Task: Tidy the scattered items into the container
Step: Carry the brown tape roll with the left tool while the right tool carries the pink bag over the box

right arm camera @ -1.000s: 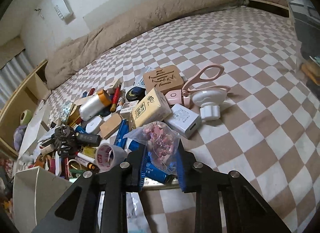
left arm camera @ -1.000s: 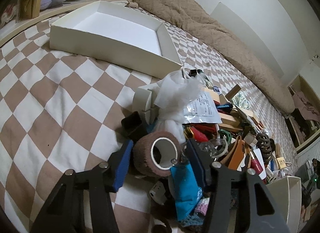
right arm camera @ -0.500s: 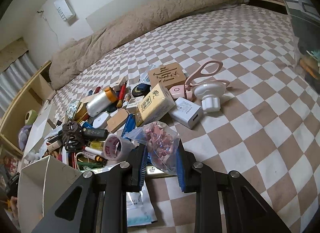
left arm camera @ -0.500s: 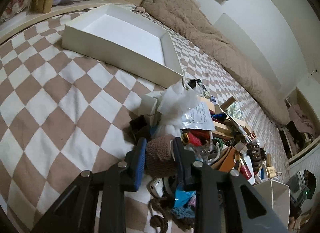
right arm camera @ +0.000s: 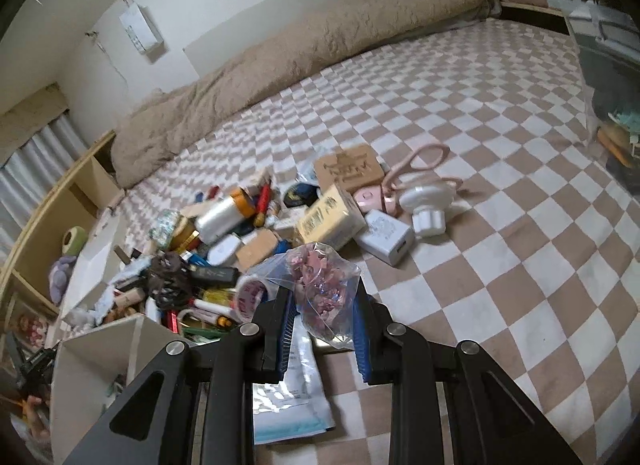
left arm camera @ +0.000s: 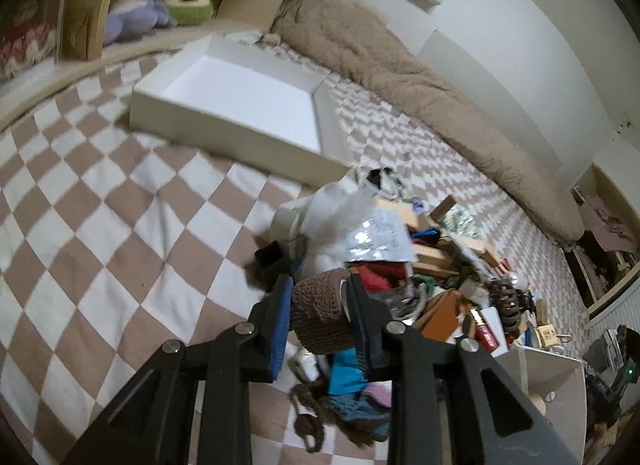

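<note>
Left claw (left arm camera: 316, 315) gripping a brown bandage roll (left arm camera: 320, 315) between its pads, white box (left arm camera: 224, 105) lying ahead (empty), right claw (right arm camera: 322, 307) pinching a clear bag (right arm camera: 324, 285) above the clutter pile (right arm camera: 224, 233)

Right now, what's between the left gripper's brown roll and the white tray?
Left wrist view: past the brown roll lie a black box and bare checkered cover up to the white tray.

Matt white cardboard box (left arm camera: 224, 121), rough brown woven tape roll (left arm camera: 320, 313), glossy crinkled plastic bag (right arm camera: 324, 285).
</note>
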### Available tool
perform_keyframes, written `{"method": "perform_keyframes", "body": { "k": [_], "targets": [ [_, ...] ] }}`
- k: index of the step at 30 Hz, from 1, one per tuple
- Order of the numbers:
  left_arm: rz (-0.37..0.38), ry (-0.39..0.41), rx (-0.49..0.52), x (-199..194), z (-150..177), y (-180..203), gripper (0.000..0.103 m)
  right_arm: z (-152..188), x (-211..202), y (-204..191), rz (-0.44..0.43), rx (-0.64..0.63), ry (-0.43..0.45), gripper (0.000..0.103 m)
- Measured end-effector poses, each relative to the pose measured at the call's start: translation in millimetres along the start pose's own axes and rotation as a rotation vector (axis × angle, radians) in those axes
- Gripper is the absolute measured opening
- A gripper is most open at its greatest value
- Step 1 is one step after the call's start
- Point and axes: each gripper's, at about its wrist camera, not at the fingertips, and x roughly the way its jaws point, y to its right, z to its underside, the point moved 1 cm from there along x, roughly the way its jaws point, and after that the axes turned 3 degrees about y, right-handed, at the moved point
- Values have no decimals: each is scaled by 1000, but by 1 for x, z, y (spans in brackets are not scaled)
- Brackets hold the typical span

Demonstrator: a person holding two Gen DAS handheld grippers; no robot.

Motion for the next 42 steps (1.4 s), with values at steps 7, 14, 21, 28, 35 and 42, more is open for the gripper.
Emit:
{"method": "perform_keyframes", "body": {
  "k": [7, 14, 21, 28, 35, 42],
  "targets": [
    [51, 81, 71, -34, -7, 29, 28, -8, -29, -22, -63, -37, 53, 26],
    [115, 121, 128, -62, -5, 59, 28, -7, -45, -43, -126, -58, 42, 26],
    [166, 129, 187, -80, 1, 86, 28, -4, -59, -71, -195, -119, 45, 26],
    [187, 94, 292, -86, 16, 114, 28, 6, -58, -92, -222, -179, 16, 26],
    [240, 50, 364, -84, 33, 139, 28, 14, -58, -105, -253, -206, -6, 26],
    [269, -8, 406, -76, 49, 153, 28, 24, -59, -118, -262, -260, -30, 26]
  ]
}}
